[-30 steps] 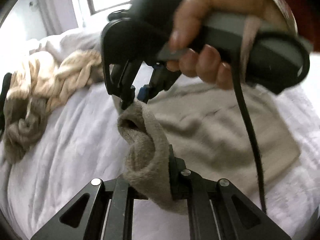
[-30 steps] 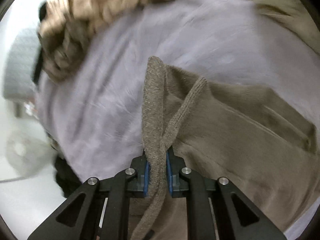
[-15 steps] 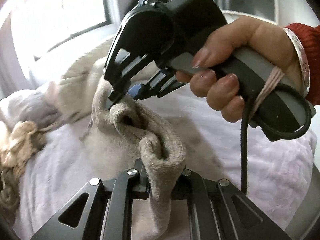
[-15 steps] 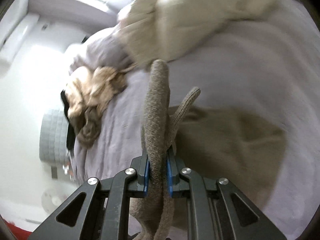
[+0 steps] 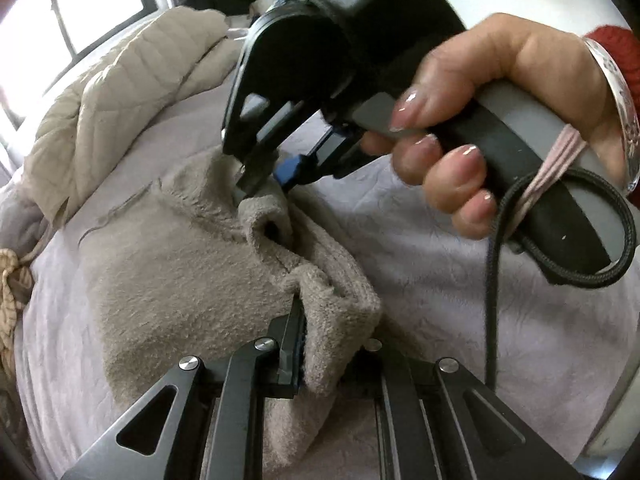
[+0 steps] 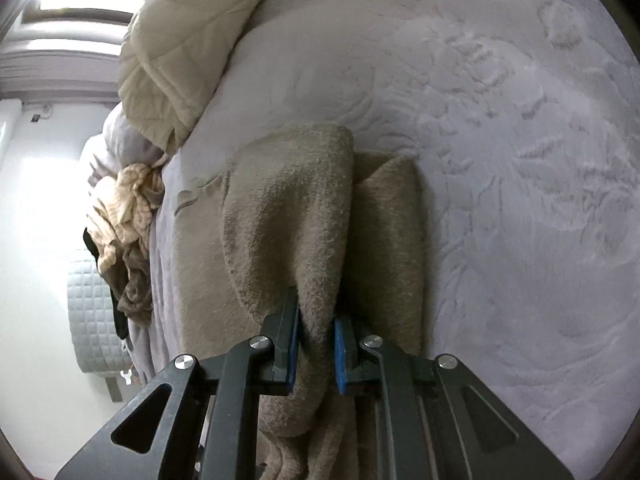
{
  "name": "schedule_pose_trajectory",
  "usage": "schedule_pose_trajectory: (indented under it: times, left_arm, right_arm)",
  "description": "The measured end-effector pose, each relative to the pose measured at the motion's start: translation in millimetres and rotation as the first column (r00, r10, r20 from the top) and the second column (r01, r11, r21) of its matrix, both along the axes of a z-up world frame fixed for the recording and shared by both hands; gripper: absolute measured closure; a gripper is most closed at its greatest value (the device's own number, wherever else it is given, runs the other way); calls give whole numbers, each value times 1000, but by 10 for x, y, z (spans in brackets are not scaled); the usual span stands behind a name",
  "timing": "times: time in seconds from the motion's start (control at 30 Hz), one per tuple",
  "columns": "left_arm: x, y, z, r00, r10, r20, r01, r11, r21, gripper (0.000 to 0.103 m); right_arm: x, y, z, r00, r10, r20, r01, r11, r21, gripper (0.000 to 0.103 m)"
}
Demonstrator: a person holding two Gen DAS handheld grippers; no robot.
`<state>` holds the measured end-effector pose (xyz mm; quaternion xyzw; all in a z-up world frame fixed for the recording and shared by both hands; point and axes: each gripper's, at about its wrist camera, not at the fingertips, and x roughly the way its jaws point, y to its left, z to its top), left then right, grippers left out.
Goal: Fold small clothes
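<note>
Bed with pale lilac cover (image 6: 500, 128); one beige quilt (image 6: 180, 40), one crumpled clothes heap (image 6: 124, 216). One taupe fleece garment (image 5: 180, 264) on cover, edge pinched by left tongs (image 5: 320, 344) and right tongs (image 6: 316, 344).

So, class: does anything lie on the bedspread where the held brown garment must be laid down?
Nothing visible does. Both grippers grip the garment; the bedspread beside it is bare, and the beige quilt lies farther off.
</note>
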<state>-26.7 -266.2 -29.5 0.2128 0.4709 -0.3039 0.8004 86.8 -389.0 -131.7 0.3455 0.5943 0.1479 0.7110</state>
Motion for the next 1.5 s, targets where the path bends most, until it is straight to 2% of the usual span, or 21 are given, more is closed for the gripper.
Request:
schedule_pose_trajectory:
  times: [0.03, 0.07, 0.13, 0.23, 0.3, 0.37, 0.4, 0.43, 0.5, 0.57, 0.67, 0.8, 0.9, 0.93, 1.0, 1.17, 1.27, 1.33, 1.4, 1.43, 1.5]
  left_arm:
    - [-10, 11, 22, 1000, 7, -11, -7, 1000, -1, 71]
    - [-1, 52, 68, 1000, 17, -25, -17, 1000, -10, 43]
    - [5, 245, 167, 999, 51, -16, -51, 998, -43, 20]
    - [-25, 524, 326, 999, 26, -40, -29, 996, -83, 20]
    - [-52, 695, 431, 998, 52, -22, -54, 995, -82, 20]
    - [43, 897, 465, 994, 106, -13, -106, 991, -77, 20]
    - [143, 990, 461, 989, 145, -5, -145, 987, -69, 20]
    - [286, 1091, 443, 981, 194, 6, -193, 979, -59, 20]
    - [586, 1261, 377, 956, 293, 16, -292, 956, -35, 20]
    - [820, 1449, 370, 920, 391, 26, -389, 919, -63, 20]
    - [1057, 1576, 284, 891, 454, 8, -453, 889, -72, 20]
    - [1220, 1468, -47, 897, 440, -38, -440, 898, -11, 20]
    - [1159, 1350, -290, 901, 431, -43, -430, 902, 30, 20]
    - [1153, 1345, -303, 899, 436, -35, -435, 900, 36, 20]
    - [1150, 1366, -269, 892, 450, -43, -449, 893, 30, 20]
    - [1121, 1389, -264, 887, 455, -76, -454, 890, 29, 20]
    - [1175, 1387, -293, 891, 451, -58, -449, 892, 42, 20]
    - [1166, 1378, -291, 889, 455, -56, -453, 891, 42, 20]
    - [1169, 1389, -301, 886, 459, -62, -458, 888, 35, 20]
    - [1170, 1400, -308, 884, 463, -68, -462, 886, 31, 19]
    - [1179, 1421, -309, 879, 470, -83, -469, 883, 32, 19]
  right_arm:
    - [17, 39, 25, 1000, 4, 0, -4, 1000, 3, 84]
    - [28, 39, 45, 1000, 5, -4, -5, 1000, 0, 83]
    - [31, 29, 26, 1000, 0, -28, 0, 1000, 0, 73]
    - [11, -10, -20, 999, -21, -37, 22, 999, 29, 55]
    - [1, 0, -58, 999, -28, -42, 30, 998, 60, 55]
    - [11, 62, -93, 998, -10, -59, 12, 999, 36, 67]
    - [17, 91, -82, 998, 4, -57, -4, 1000, 3, 82]
    - [15, 116, -42, 999, 15, -45, -16, 999, -30, 85]
    - [3, 166, 125, 1000, 24, 8, -23, 998, -64, 88]
    - [-38, 180, 342, 995, 31, 91, -25, 998, -66, 88]
    - [-99, 139, 385, 995, 30, 96, -21, 996, -88, 88]
    - [-240, 37, 71, 1000, 7, 24, -2, 976, -216, 88]
    - [-321, -75, -49, 999, -45, 8, 46, 980, -192, 85]
    - [-346, -108, -34, 998, -68, 0, 67, 982, -179, 72]
    - [-406, -143, 52, 996, -87, -26, 79, 969, -236, 55]
    - [-714, -55, 450, 995, -68, 67, 79, 982, -174, 55]
    - [-826, 159, 619, 993, 10, 119, 15, 978, -210, 73]
    - [-862, 348, 648, 988, 71, 138, -36, 969, -243, 76]
    - [-885, 470, 533, 987, 129, 97, -90, 940, -328, 76]
    - [-914, 505, 370, 991, 130, 39, -106, 920, -377, 76]
    - [-1024, 435, 164, 996, 87, -27, -91, 920, -381, 76]
